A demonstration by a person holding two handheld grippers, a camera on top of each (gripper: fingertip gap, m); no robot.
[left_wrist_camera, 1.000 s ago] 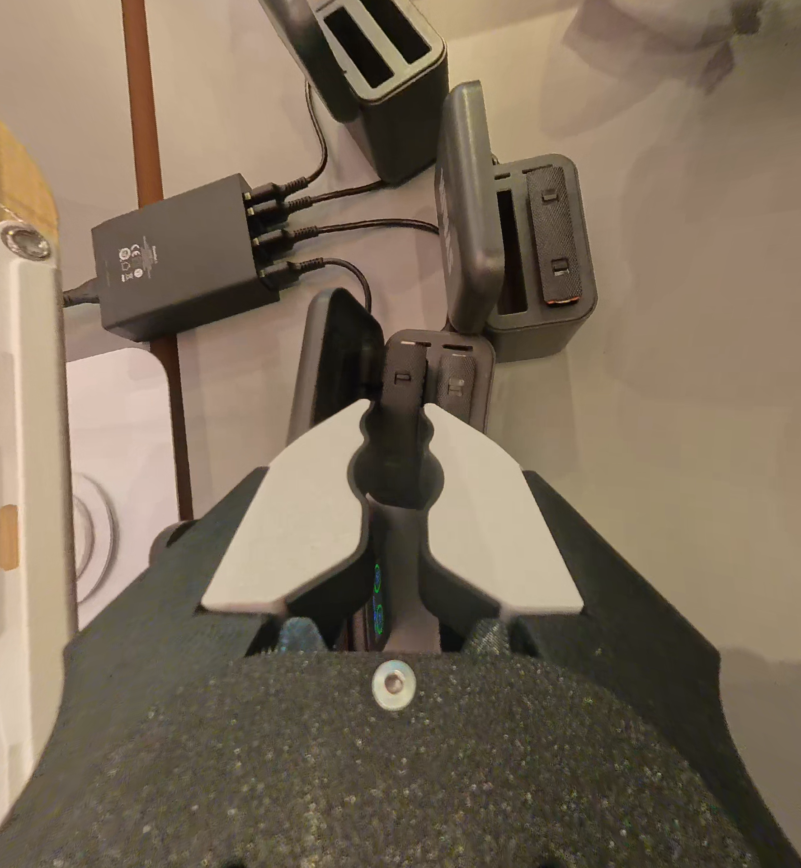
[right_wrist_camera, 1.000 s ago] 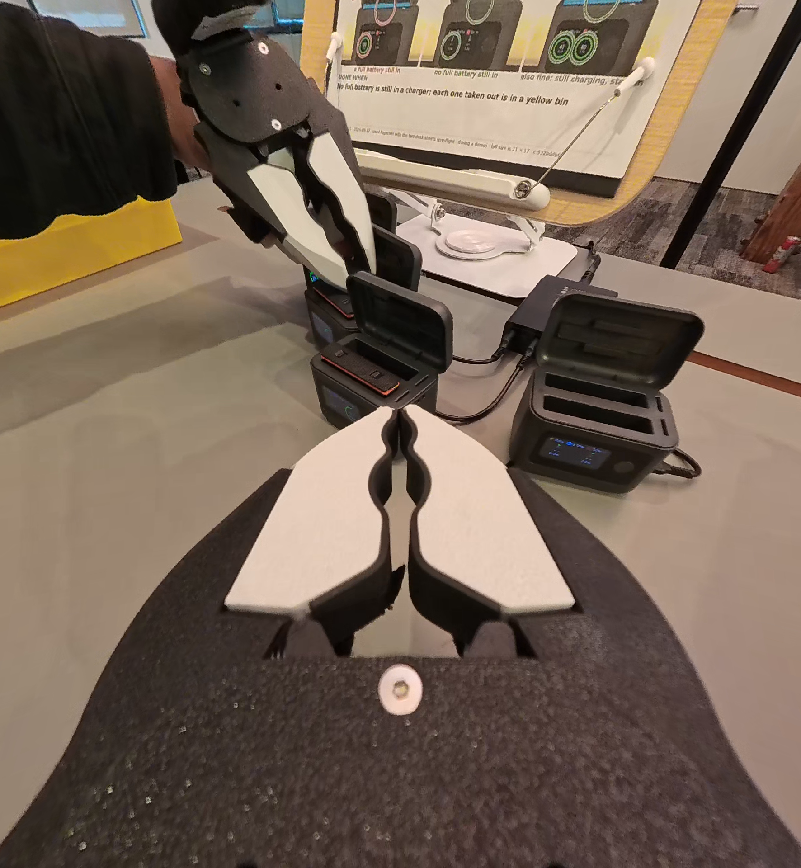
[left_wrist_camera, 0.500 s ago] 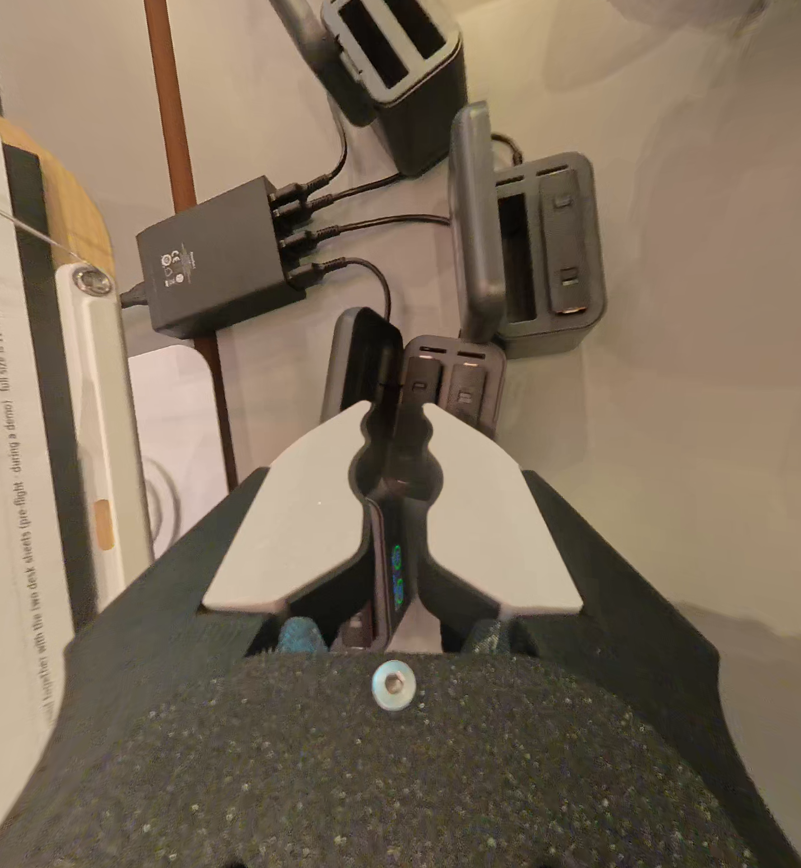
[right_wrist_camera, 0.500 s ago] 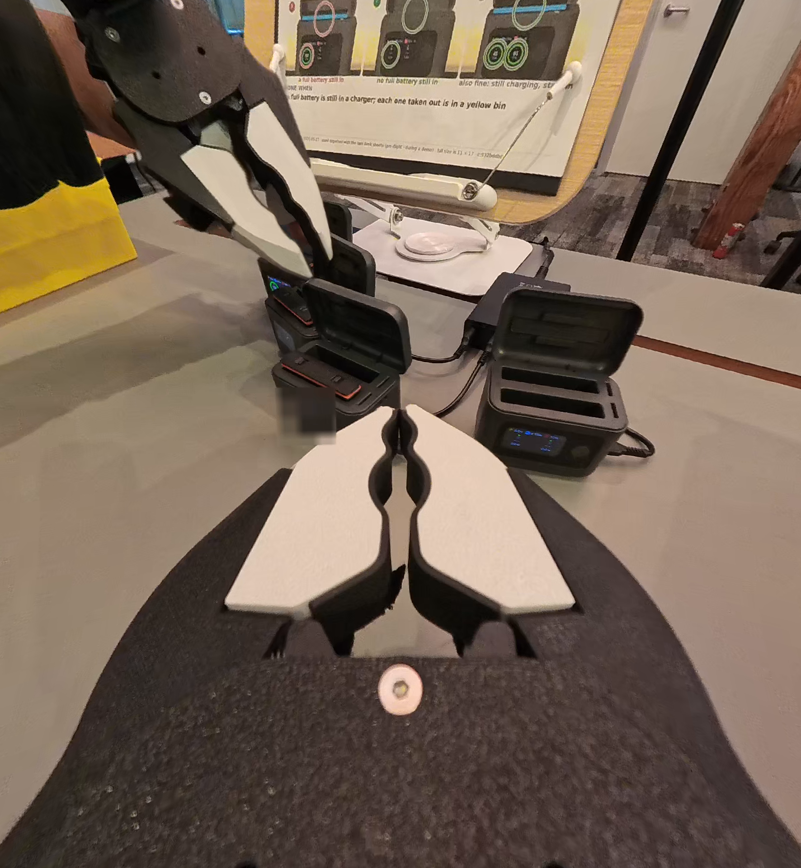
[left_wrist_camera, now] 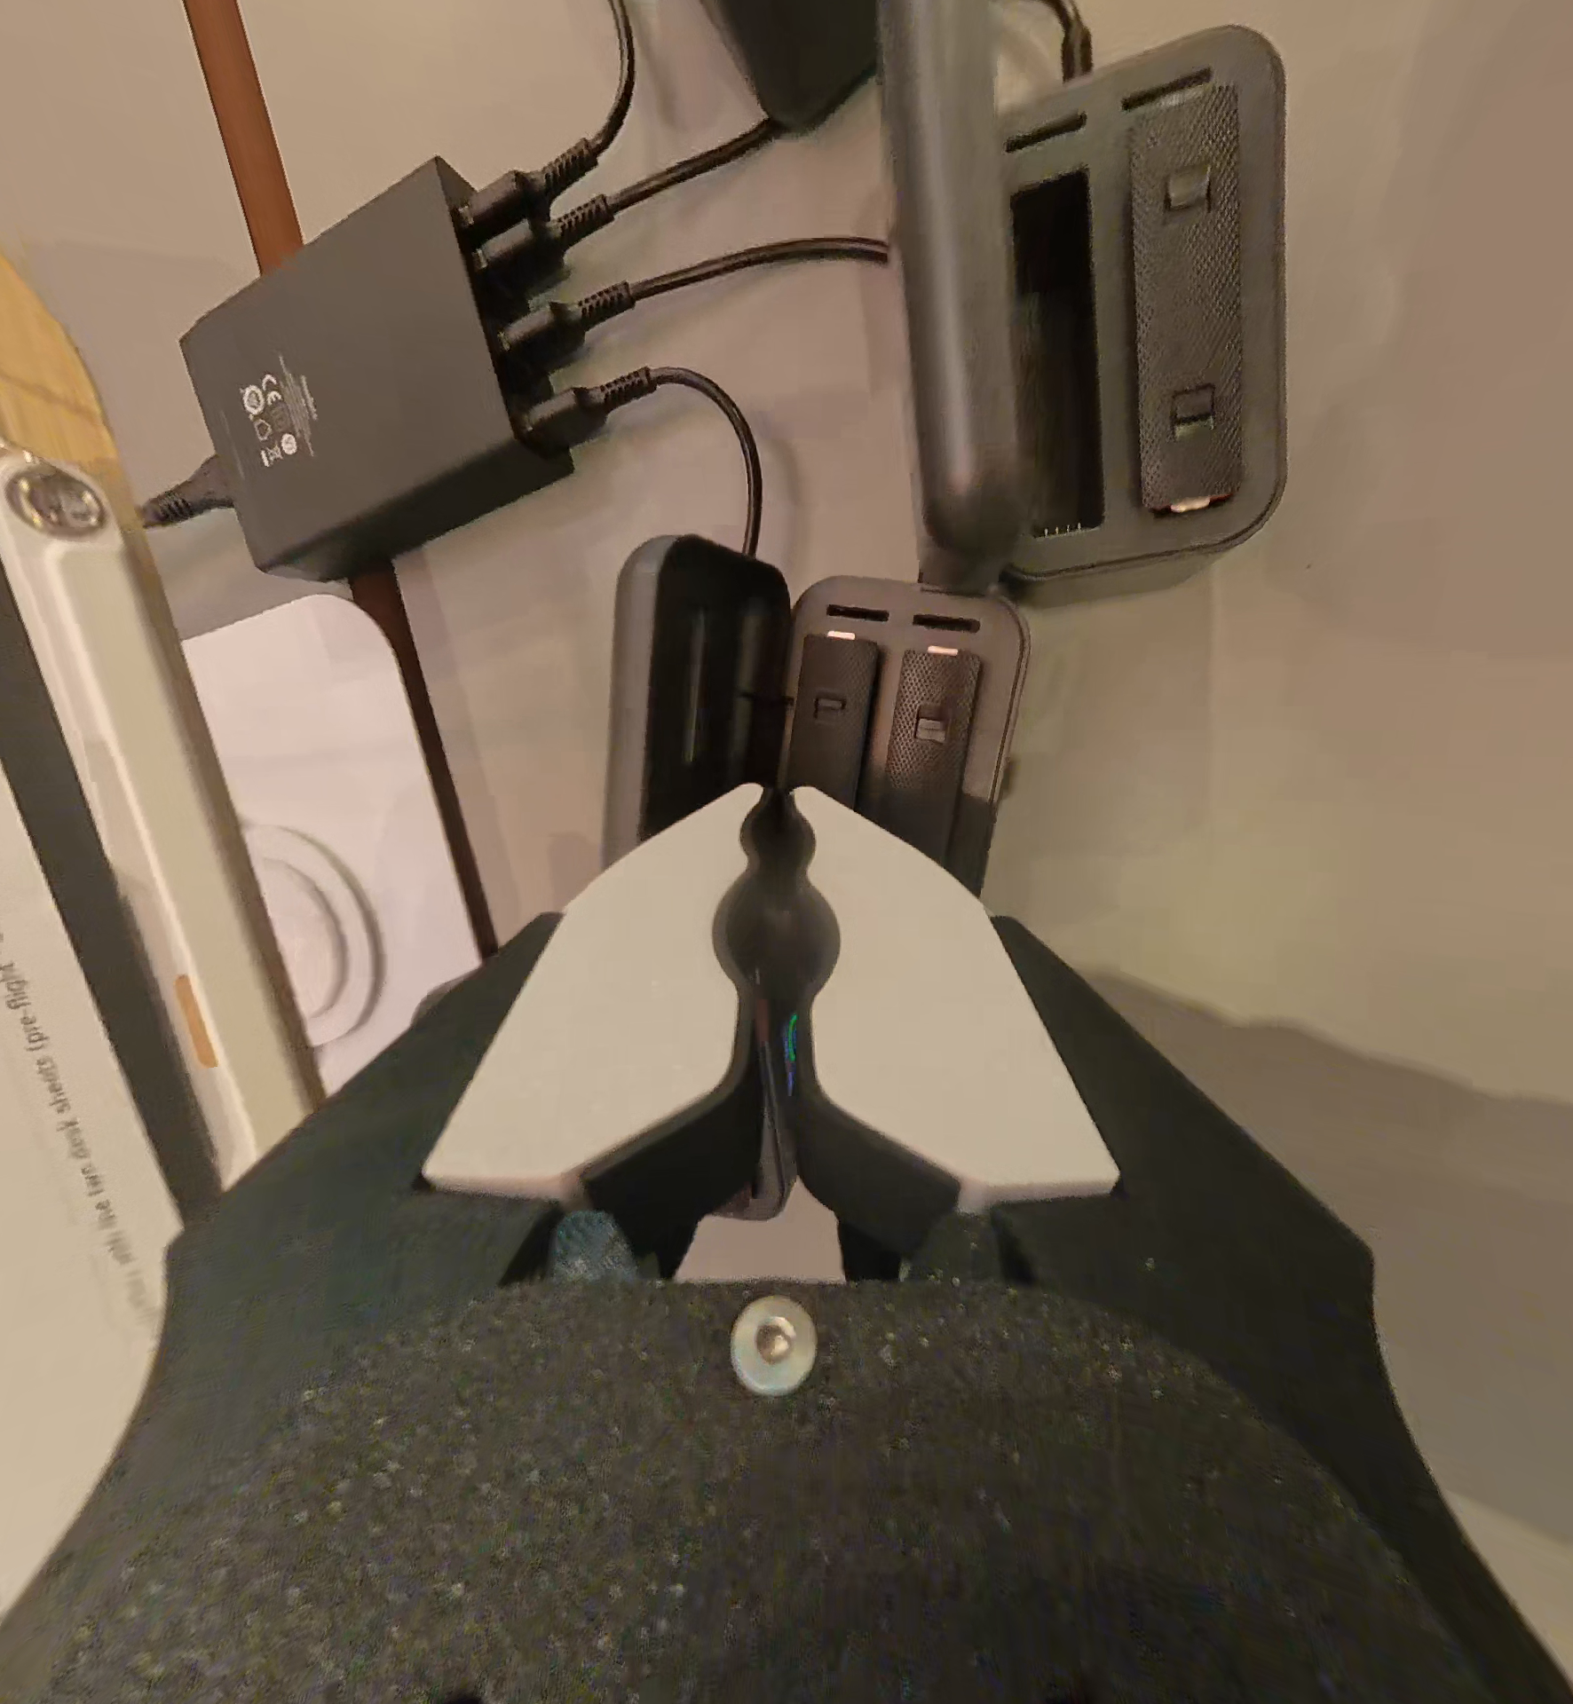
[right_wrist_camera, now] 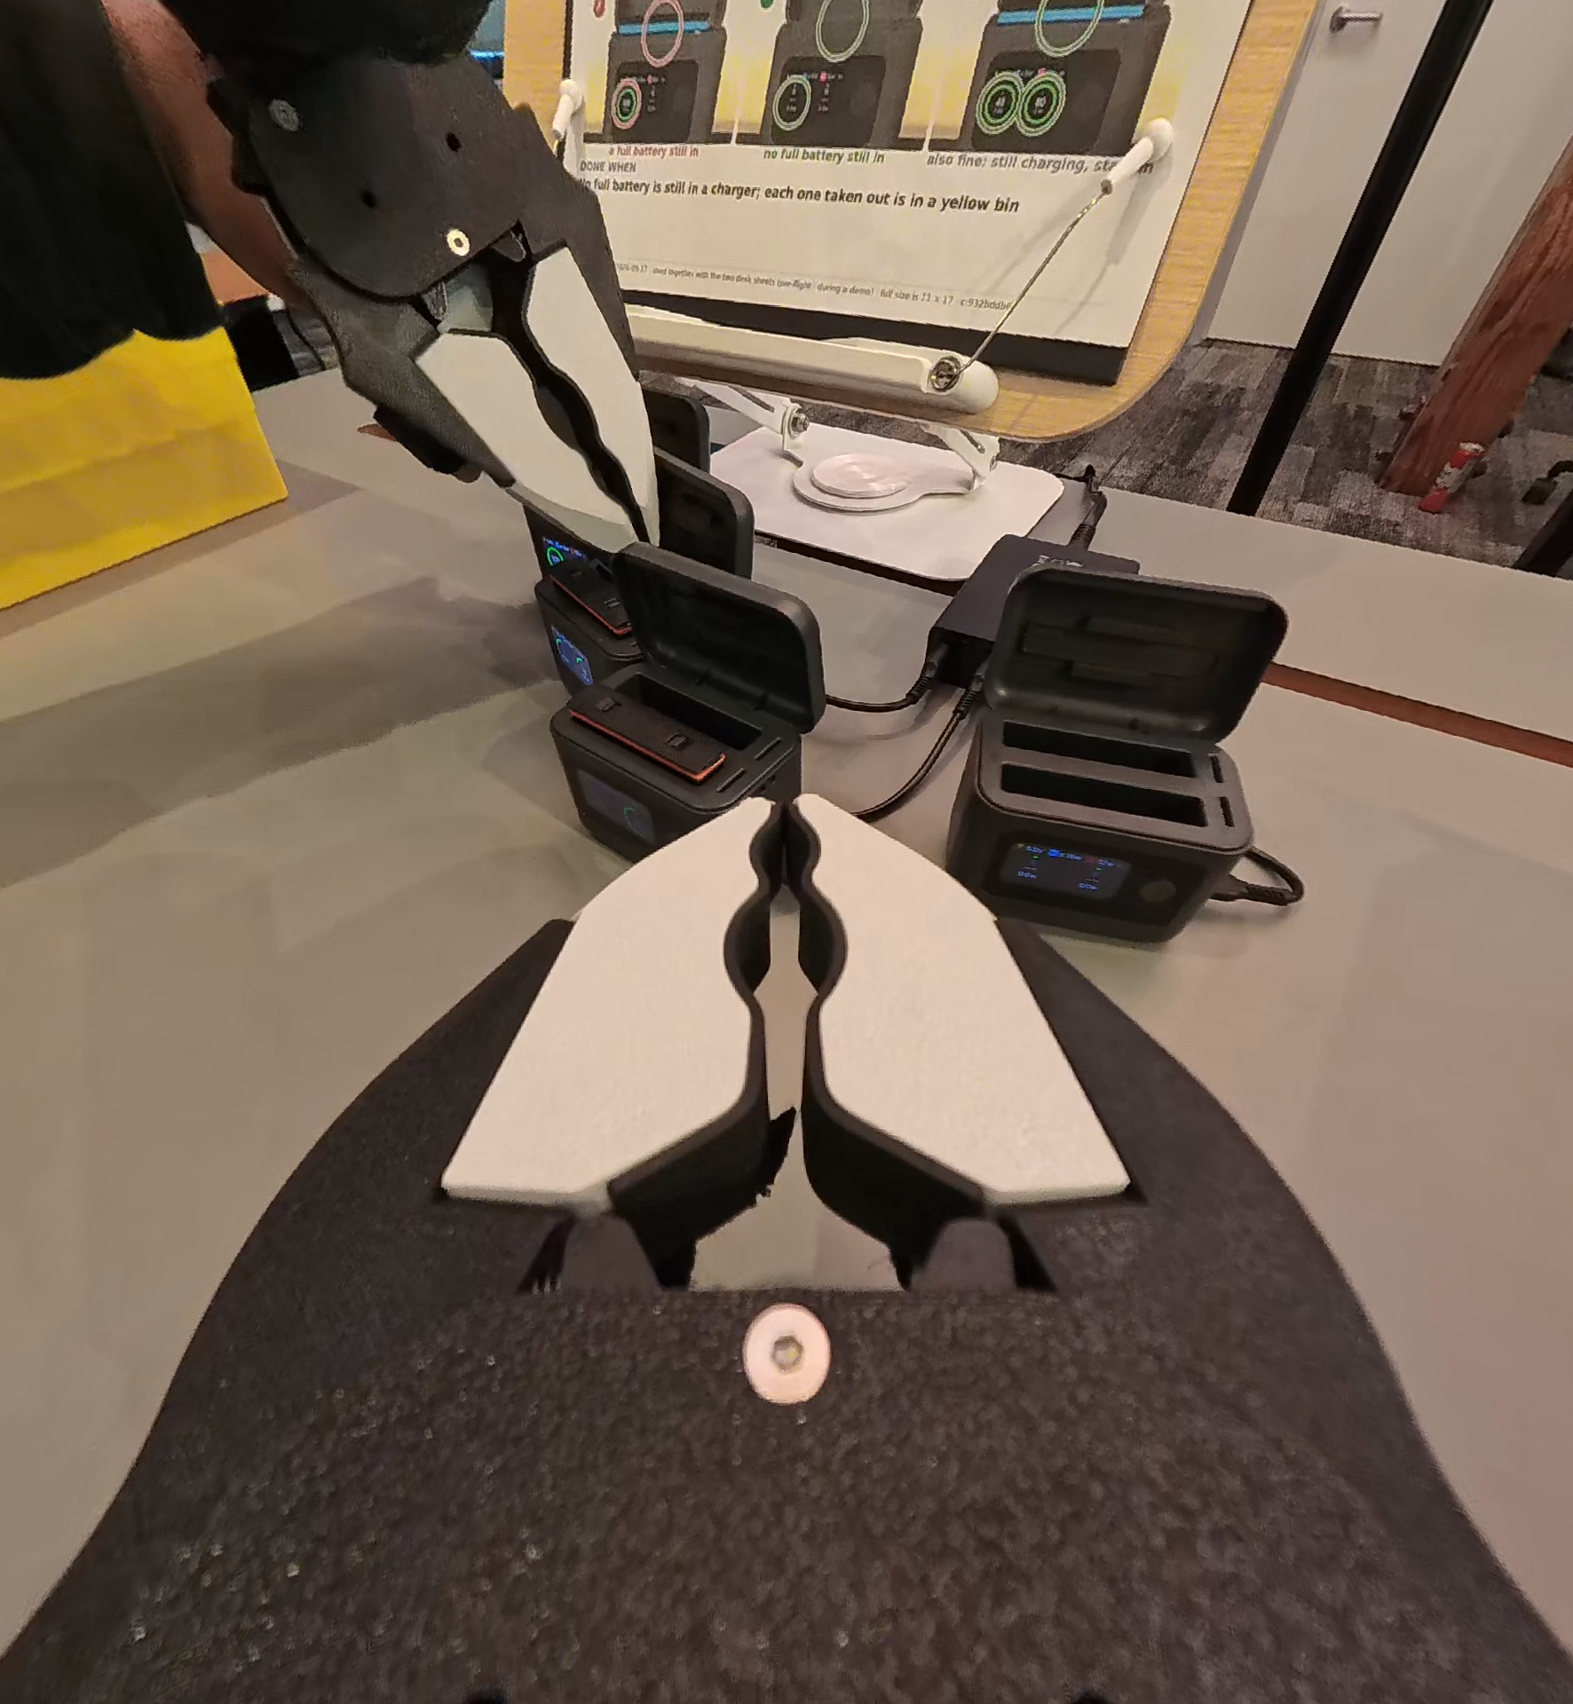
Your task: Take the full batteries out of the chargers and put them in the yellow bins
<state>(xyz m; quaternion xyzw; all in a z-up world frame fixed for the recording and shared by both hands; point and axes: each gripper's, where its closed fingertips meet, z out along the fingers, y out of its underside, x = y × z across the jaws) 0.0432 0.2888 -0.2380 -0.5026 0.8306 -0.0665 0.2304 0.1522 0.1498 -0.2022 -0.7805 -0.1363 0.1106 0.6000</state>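
Lines of print and pictures cover the white paper sheet (right_wrist_camera: 857, 221) on the wood-edged board behind the black rectangular power adapter (left_wrist_camera: 340, 369). The adapter's top bears small white marks. Beside it, the dark grey charger's screen (right_wrist_camera: 1061, 871) shows figures too small to read.

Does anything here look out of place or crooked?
Yes. The orange-rimmed battery in the middle charger stands raised above its slot, rim exposed, instead of sunk in. The slot behind it is empty.
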